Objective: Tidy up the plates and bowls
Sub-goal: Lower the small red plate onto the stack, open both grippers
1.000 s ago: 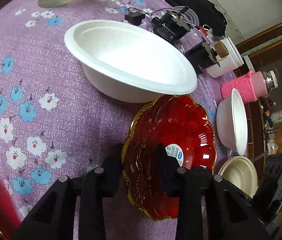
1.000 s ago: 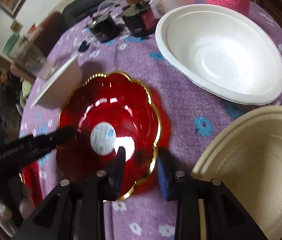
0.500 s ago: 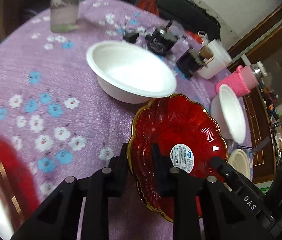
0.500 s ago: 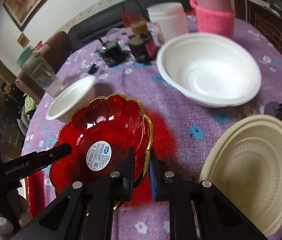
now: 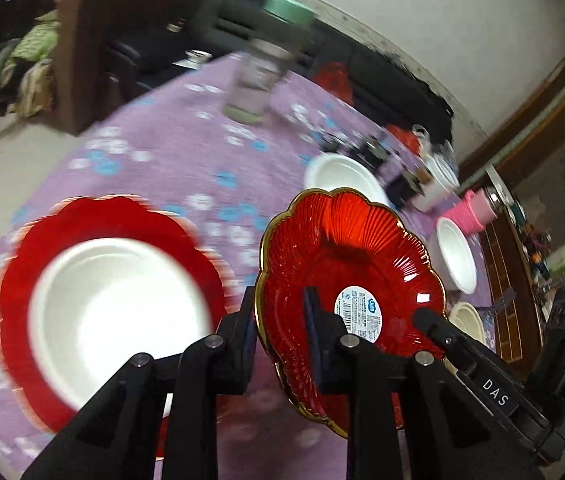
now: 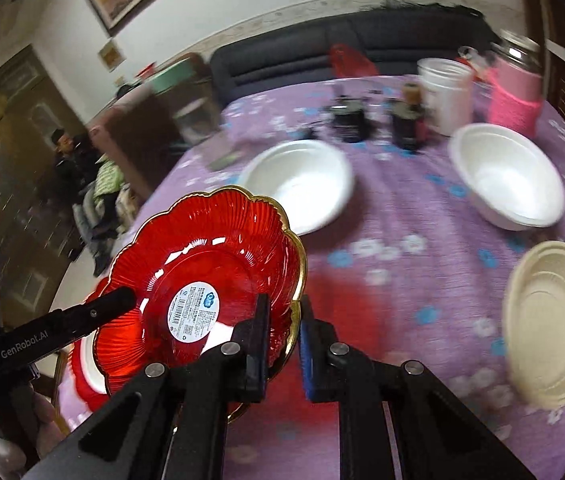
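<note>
Lifted off the purple floral tablecloth [image 6: 402, 208] since a second ago, the red scalloped plate [image 6: 210, 256] now hangs tilted in the air, the left gripper [image 5: 278, 328] and right gripper [image 6: 284, 336] each pinching its gold rim. Beyond lie a cream plate [image 6: 550, 332] and two white bowls [image 6: 302, 184].
</note>
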The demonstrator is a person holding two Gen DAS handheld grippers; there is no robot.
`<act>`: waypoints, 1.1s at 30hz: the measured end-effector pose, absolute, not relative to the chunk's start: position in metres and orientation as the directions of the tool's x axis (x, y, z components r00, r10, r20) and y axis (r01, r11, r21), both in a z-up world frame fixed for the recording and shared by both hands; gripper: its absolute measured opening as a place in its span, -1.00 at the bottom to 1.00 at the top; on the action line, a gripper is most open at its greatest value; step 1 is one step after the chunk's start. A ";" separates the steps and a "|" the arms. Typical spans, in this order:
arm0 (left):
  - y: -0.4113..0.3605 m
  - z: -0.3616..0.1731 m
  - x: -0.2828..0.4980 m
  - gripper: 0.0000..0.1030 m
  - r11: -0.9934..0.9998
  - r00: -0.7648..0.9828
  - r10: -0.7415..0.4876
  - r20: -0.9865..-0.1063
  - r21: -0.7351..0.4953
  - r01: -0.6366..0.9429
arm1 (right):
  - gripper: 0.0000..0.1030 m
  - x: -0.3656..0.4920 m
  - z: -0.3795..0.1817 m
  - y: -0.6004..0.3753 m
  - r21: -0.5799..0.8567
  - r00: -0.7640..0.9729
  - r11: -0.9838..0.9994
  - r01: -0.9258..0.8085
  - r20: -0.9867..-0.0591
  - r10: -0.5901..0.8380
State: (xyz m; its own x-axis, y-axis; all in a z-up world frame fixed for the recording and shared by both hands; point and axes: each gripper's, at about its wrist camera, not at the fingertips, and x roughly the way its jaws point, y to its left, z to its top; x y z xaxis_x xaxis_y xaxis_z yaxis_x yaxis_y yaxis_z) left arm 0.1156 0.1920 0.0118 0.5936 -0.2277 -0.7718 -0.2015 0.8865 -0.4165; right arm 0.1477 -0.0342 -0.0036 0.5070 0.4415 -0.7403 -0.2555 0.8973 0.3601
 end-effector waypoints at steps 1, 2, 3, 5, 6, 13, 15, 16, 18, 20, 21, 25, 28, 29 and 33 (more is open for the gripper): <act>0.205 0.013 0.106 -0.59 0.882 0.601 -0.215 -0.769 -0.418 -0.219 | -0.72 0.145 -0.004 -0.024 0.364 0.499 0.892 -0.270 -0.739 0.453; 0.218 0.014 0.096 -0.59 0.878 0.609 -0.198 -0.768 -0.415 -0.238 | -0.72 0.141 -0.004 -0.009 0.369 0.487 0.883 -0.291 -0.737 0.469; 0.228 0.015 0.088 -0.59 0.876 0.613 -0.188 -0.767 -0.413 -0.248 | -0.72 0.137 -0.006 -0.002 0.372 0.480 0.877 -0.304 -0.736 0.478; 0.252 0.013 0.070 -0.59 0.861 0.622 -0.163 -0.765 -0.418 -0.288 | -0.72 0.129 -0.010 0.021 0.381 0.460 0.862 -0.336 -0.732 0.503; 0.261 0.011 0.065 -0.59 0.856 0.623 -0.155 -0.767 -0.419 -0.303 | -0.72 0.127 -0.014 0.030 0.387 0.447 0.854 -0.348 -0.733 0.513; 0.317 -0.013 0.048 -0.59 0.783 0.611 -0.157 -0.776 -0.475 -0.402 | -0.71 0.119 -0.039 0.090 0.393 0.366 0.833 -0.389 -0.763 0.532; 0.322 -0.017 0.050 -0.59 0.782 0.609 -0.149 -0.779 -0.470 -0.410 | -0.71 0.123 -0.042 0.095 0.381 0.367 0.836 -0.395 -0.769 0.524; 0.324 -0.019 0.051 -0.59 0.783 0.608 -0.145 -0.781 -0.466 -0.412 | -0.71 0.124 -0.043 0.098 0.375 0.370 0.837 -0.398 -0.769 0.521; 0.326 -0.023 0.053 -0.59 0.784 0.604 -0.133 -0.786 -0.456 -0.421 | -0.71 0.124 -0.045 0.103 0.363 0.374 0.839 -0.405 -0.771 0.515; 0.328 -0.028 0.055 -0.59 0.785 0.596 -0.126 -0.793 -0.448 -0.429 | -0.71 0.124 -0.050 0.108 0.360 0.369 0.841 -0.405 -0.777 0.510; 0.329 -0.030 0.055 -0.59 0.783 0.595 -0.125 -0.794 -0.447 -0.431 | -0.70 0.124 -0.052 0.108 0.361 0.365 0.841 -0.403 -0.780 0.509; 0.333 -0.036 0.055 -0.55 0.780 0.595 -0.129 -0.794 -0.451 -0.433 | -0.69 0.124 -0.058 0.112 0.343 0.376 0.846 -0.408 -0.782 0.498; 0.328 -0.033 0.056 -0.21 0.796 0.603 -0.131 -0.787 -0.446 -0.410 | -0.67 0.120 -0.053 0.113 0.283 0.427 0.860 -0.425 -0.775 0.466; 0.325 -0.032 0.055 -0.11 0.800 0.605 -0.127 -0.786 -0.442 -0.406 | -0.67 0.118 -0.051 0.113 0.255 0.453 0.867 -0.429 -0.770 0.450; 0.325 -0.022 0.049 0.10 0.805 0.627 -0.112 -0.771 -0.440 -0.398 | -0.22 0.117 -0.048 0.113 0.251 0.469 0.864 -0.437 -0.756 0.457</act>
